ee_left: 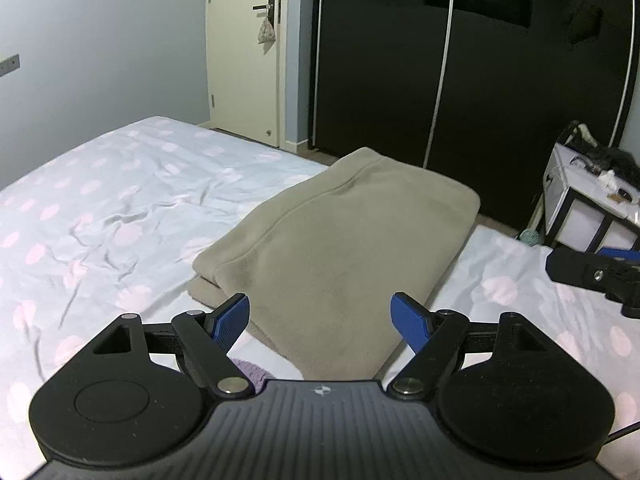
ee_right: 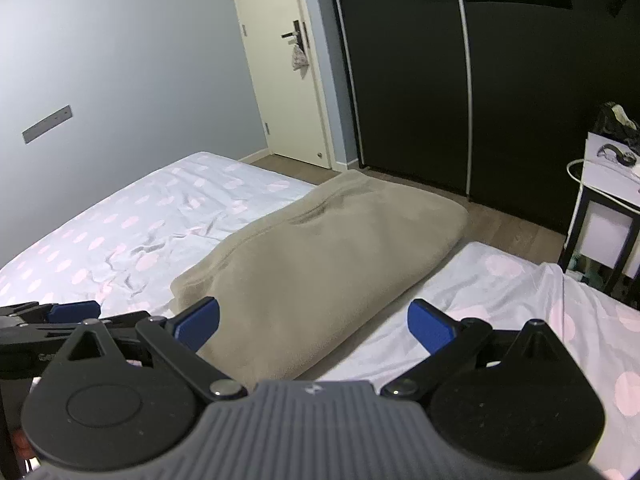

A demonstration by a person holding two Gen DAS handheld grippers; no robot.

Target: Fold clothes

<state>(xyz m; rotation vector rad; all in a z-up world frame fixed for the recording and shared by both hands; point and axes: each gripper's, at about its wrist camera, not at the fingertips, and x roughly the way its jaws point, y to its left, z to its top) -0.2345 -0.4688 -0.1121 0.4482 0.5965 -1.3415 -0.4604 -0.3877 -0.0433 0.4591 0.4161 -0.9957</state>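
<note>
A beige fleece garment point(ee_left: 336, 240) lies folded in layers on the bed, running from near me toward the far edge; the right wrist view shows the same beige fleece garment point(ee_right: 320, 256). My left gripper point(ee_left: 322, 320) hovers open over its near end, blue pads apart, nothing between them. My right gripper point(ee_right: 316, 324) is open too, above the garment's near right edge. The right gripper's tip point(ee_left: 588, 276) shows at the right of the left wrist view. The left gripper's finger point(ee_right: 72, 310) shows at the left of the right wrist view. A scrap of purple cloth point(ee_left: 252, 372) peeks from under the left gripper.
The bed sheet point(ee_left: 120, 216) is pale blue with pink dots and wrinkled. A black wardrobe point(ee_left: 460, 60) stands beyond the bed, with a cream door point(ee_left: 244, 52) to its left. A white-and-black side table point(ee_left: 588, 208) with clutter stands at the right.
</note>
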